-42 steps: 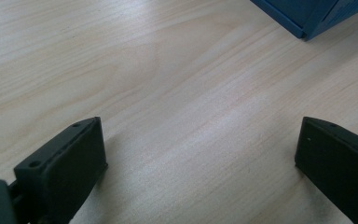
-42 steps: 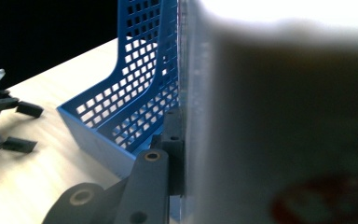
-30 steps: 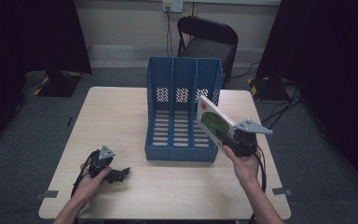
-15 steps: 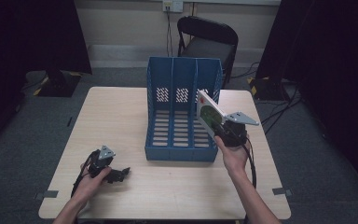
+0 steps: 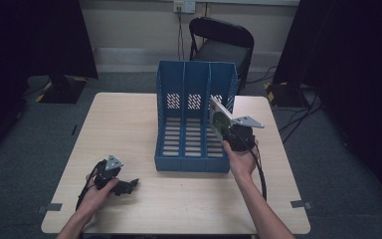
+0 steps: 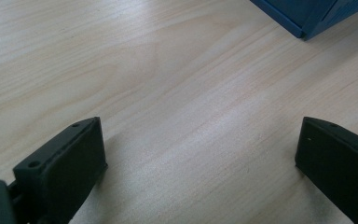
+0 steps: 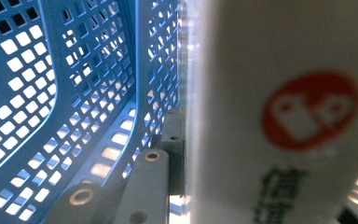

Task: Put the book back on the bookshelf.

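Pinching flat white booklet [image 5: 220,118], right gripper [image 5: 231,133] hovers over blue file rack [image 5: 194,119]; left gripper [image 5: 124,186] rests on table [image 5: 129,119], jaws spread.

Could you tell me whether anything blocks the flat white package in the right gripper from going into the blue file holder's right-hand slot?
Nothing visible does. The white package, clamped in the right gripper, hangs tilted over the right-hand slot of the blue file holder, and that slot looks empty.
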